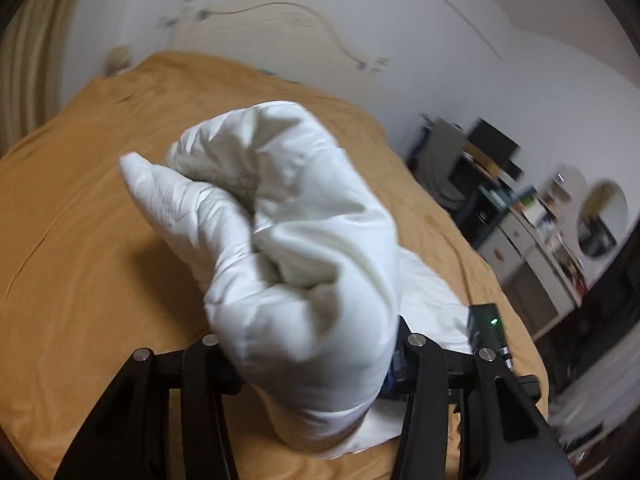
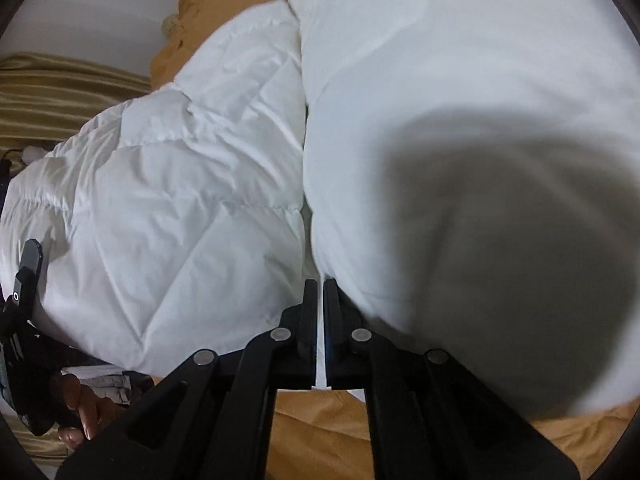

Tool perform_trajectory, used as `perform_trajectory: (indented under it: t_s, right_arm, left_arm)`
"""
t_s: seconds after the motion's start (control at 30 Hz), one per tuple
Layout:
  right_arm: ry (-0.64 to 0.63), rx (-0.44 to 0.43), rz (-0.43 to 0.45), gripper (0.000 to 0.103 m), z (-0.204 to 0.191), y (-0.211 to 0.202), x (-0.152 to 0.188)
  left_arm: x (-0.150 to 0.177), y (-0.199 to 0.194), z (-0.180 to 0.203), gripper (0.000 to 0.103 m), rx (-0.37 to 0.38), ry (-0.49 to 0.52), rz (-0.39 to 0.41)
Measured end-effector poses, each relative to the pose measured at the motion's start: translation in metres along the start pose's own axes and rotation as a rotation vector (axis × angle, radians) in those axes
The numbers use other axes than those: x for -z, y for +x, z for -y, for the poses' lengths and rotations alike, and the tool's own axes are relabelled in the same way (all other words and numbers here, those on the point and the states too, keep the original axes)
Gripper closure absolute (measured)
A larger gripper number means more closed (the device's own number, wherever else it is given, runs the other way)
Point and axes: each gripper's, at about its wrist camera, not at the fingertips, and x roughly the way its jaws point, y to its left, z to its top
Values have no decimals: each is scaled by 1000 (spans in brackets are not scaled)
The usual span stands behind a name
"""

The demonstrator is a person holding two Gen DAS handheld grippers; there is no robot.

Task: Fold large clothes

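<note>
A white quilted puffer jacket [image 1: 296, 248] is held up over an orange-covered bed [image 1: 80, 240]. In the left wrist view it hangs bunched between my left gripper's [image 1: 316, 364] jaws, which are shut on it; the fingertips are hidden under the fabric. In the right wrist view the jacket [image 2: 192, 184] fills most of the frame. My right gripper [image 2: 321, 292] is shut on a thin edge of the jacket, with white cloth showing between the two closed fingers. The other gripper [image 2: 24, 280] and the hand holding it show at the lower left.
The bed's orange cover [image 2: 320, 428] lies below. A white wall with a cable [image 1: 280, 8] is behind the bed. A cluttered desk and shelves [image 1: 520, 216] stand to the right, beige curtains [image 2: 60, 84] to the left.
</note>
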Motion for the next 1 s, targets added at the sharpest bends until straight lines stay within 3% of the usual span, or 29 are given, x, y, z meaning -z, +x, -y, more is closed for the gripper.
perform_trajectory:
  t_s: [0.13, 0.2, 0.3, 0.33, 0.37, 0.4, 0.43, 0.47, 0.53, 0.63, 0.77, 0.8, 0.83, 0.87, 0.9, 1.0]
  right_arm:
    - [35, 140, 238, 99, 43, -99, 6]
    - [48, 231, 325, 99, 49, -132, 2]
    - [59, 293, 403, 97, 52, -181, 6]
    - [57, 321, 402, 88, 51, -194, 1]
    - [42, 348, 396, 62, 46, -214, 3]
    - [12, 365, 396, 44, 46, -230, -2]
    - [-34, 384, 409, 18, 32, -228, -11]
    - [-88, 397, 426, 16, 18, -235, -13]
    - [-206, 378, 371, 16, -2, -225, -51]
    - [-330, 311, 222, 16, -38, -192, -102]
    - [-441, 448, 4, 16, -67, -104, -141]
    - [-436, 458, -40, 16, -70, -103, -137]
    - [-420, 454, -78, 23, -63, -90, -141]
    - [-378, 442, -112, 55, -57, -81, -144]
    - [-329, 442, -140, 65, -48, -76, -145]
    - [-263, 467, -176, 70, -13, -62, -151]
  left_arm:
    - [-2, 40, 78, 54, 40, 187, -51]
    - [10, 67, 109, 54, 64, 236, -112]
    - [43, 117, 152, 53, 73, 305, -203]
    - [56, 134, 164, 49, 72, 326, -242]
    - [69, 152, 175, 46, 69, 353, -283]
    - [78, 161, 185, 45, 68, 380, -289]
    - [88, 169, 196, 42, 53, 436, -293]
    - [97, 178, 202, 42, 36, 474, -302]
    - [105, 186, 204, 42, 39, 475, -326]
    - [105, 187, 198, 41, 54, 451, -340]
    - [101, 189, 194, 41, 69, 455, -339]
    - [103, 189, 194, 41, 70, 472, -337]
    - [105, 187, 195, 39, 68, 485, -336]
    - [108, 187, 197, 39, 71, 500, -341]
    - [113, 184, 198, 39, 81, 512, -348]
    - [114, 163, 192, 39, 167, 556, -368]
